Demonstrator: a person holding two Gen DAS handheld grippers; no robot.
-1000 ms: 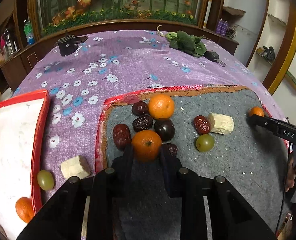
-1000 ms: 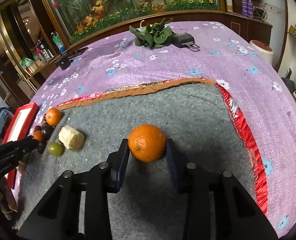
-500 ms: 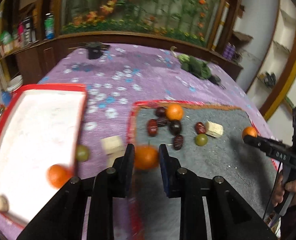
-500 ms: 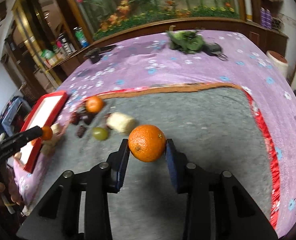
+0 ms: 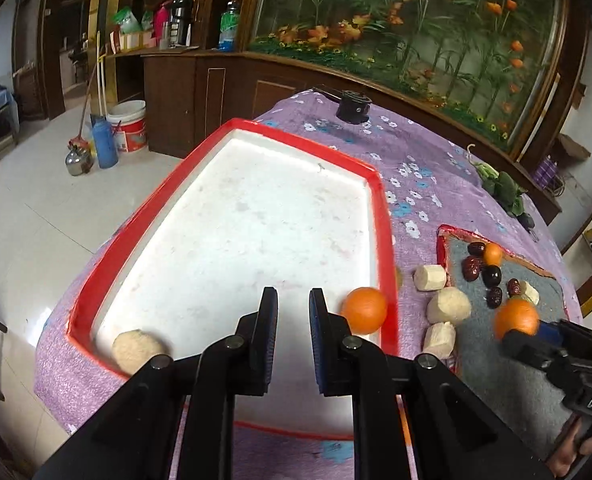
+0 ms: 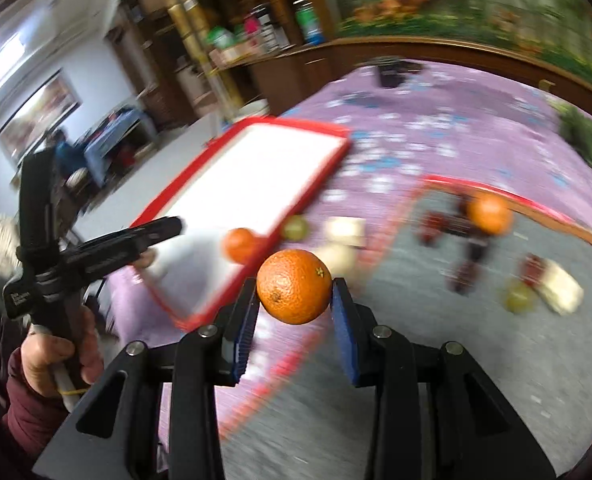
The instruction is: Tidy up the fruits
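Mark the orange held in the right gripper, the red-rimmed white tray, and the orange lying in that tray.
Round orange in the right gripper point(image 6: 293, 286): right wrist view, middle of its peel.
Red-rimmed white tray point(image 5: 382, 216): left wrist view, right-hand red rim.
Small round orange in the tray point(image 5: 364, 310): left wrist view, centre of the fruit.

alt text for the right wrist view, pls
The right gripper holds an orange between its jaws, above the edge of a grey mat on a purple floral cloth. Ahead, blurred, lies a red-rimmed white tray with another orange in it; at left a hand holds the left gripper.
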